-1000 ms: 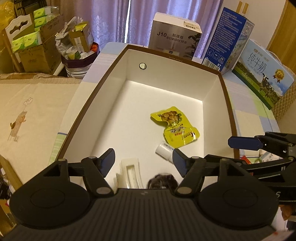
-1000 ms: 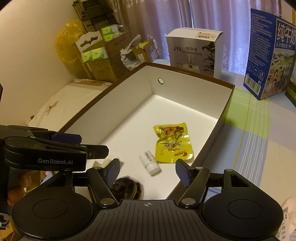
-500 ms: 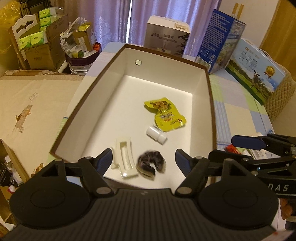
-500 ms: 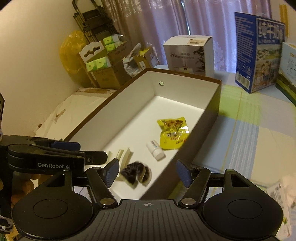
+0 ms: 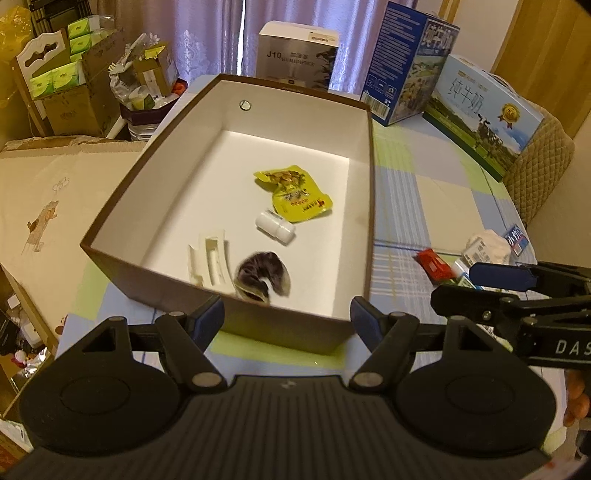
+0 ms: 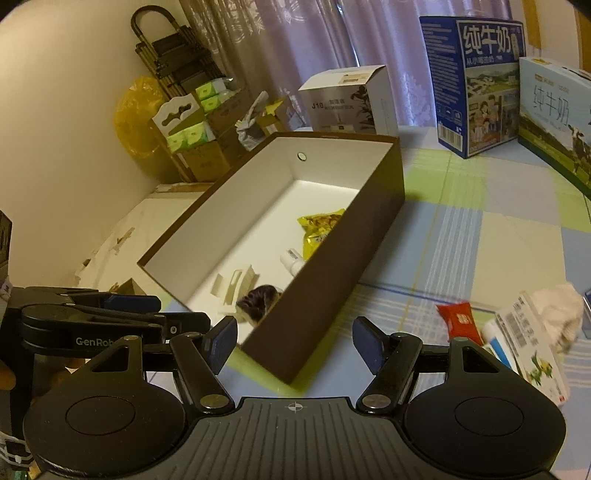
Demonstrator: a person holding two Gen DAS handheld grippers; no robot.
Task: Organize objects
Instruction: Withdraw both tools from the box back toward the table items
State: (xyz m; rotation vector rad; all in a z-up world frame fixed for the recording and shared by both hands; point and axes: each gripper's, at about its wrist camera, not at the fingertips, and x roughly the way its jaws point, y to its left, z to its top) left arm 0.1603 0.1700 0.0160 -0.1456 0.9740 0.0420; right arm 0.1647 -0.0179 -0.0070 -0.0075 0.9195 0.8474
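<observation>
Sitting on the checked tablecloth (image 5: 424, 206) was a big brown box (image 5: 370, 184) with white walls inside. Four things lay on its floor. A yellow snack packet (image 5: 295, 194) lay near the middle. A small white bottle (image 5: 275, 227) lay on its side, just touching the packet's lower edge. A white plastic tray piece (image 5: 208, 256) lay close to the near wall. A dark crumpled wrapper (image 5: 262, 271) lay just beside it.

The left gripper (image 5: 287, 319) hung above the near wall of the box. Its jaws stood wide apart and nothing was between them. The right gripper (image 6: 294, 341) hung over the near corner of the box. Its jaws stood apart too, and they held nothing.

More things lay on the cloth to the right of the box. A red packet (image 6: 460, 321) was there. A white carton (image 6: 532, 347) with a barcode lay next to it. A crumpled white tissue (image 6: 559, 308) lay behind the carton.

Behind the box stood a white humidifier box (image 5: 295, 55). Two blue milk cartons (image 5: 410, 70) stood near it by the purple curtain (image 5: 218, 33).
</observation>
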